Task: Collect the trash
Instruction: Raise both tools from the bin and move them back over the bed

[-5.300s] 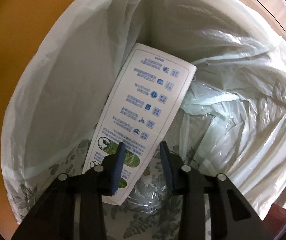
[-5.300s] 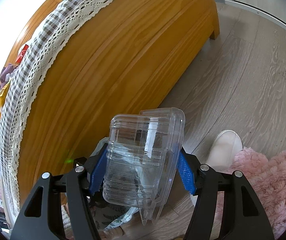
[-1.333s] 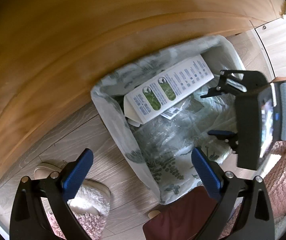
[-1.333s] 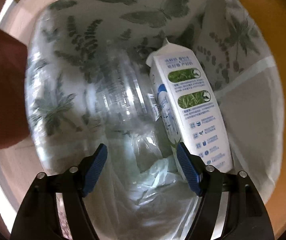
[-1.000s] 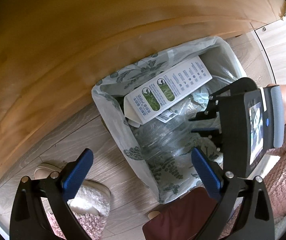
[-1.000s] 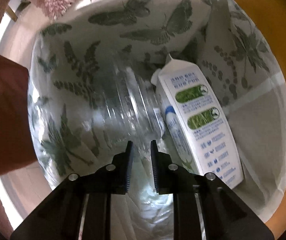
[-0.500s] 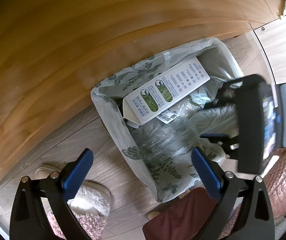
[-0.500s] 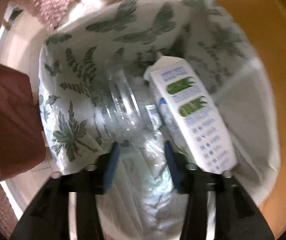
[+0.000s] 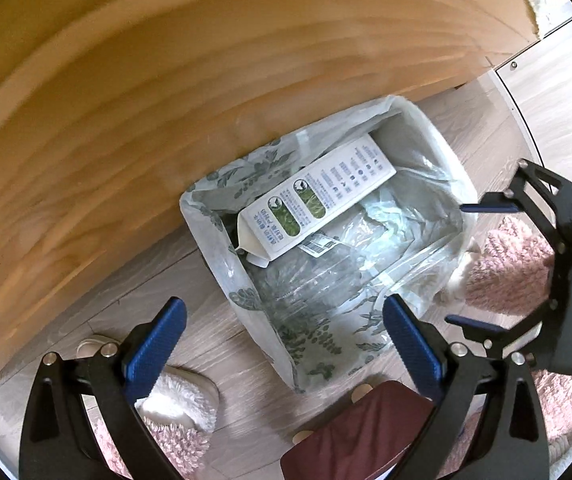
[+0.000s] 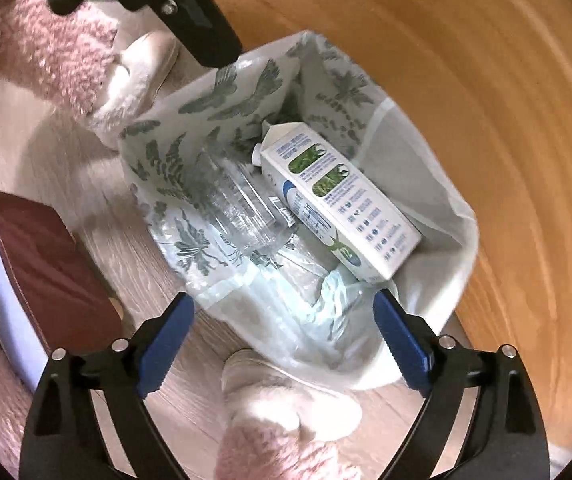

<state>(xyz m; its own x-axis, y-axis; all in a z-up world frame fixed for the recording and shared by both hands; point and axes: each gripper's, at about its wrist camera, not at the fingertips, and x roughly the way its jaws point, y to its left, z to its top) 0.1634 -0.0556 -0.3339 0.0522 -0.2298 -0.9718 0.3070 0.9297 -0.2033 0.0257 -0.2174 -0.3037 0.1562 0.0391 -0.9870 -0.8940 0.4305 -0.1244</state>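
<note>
Both hand-held grippers hang empty above a lined trash bin (image 10: 438,216) on the floor beside a wooden panel (image 9: 166,120): the left hand-held gripper (image 9: 282,340) stands wide apart, and the right hand-held gripper (image 10: 284,338) has just been opening, nothing between its jaws. Inside the bin a milk carton (image 10: 338,196) lies just beside a clear plastic container (image 10: 242,208).

The bin liner (image 10: 246,92) is thin, filmy plastic, crinkled and faintly glossy, printed with leaves. The carton (image 10: 342,200) looks like smooth coated paperboard. The clear container (image 10: 242,208) is ribbed, shiny plastic. Beside them, a wooden panel (image 9: 166,100) shows warm, smooth grain; the floor (image 9: 222,344) is pale matt wood-look board. The slippers (image 10: 298,412) are fluffy cloth.
</note>
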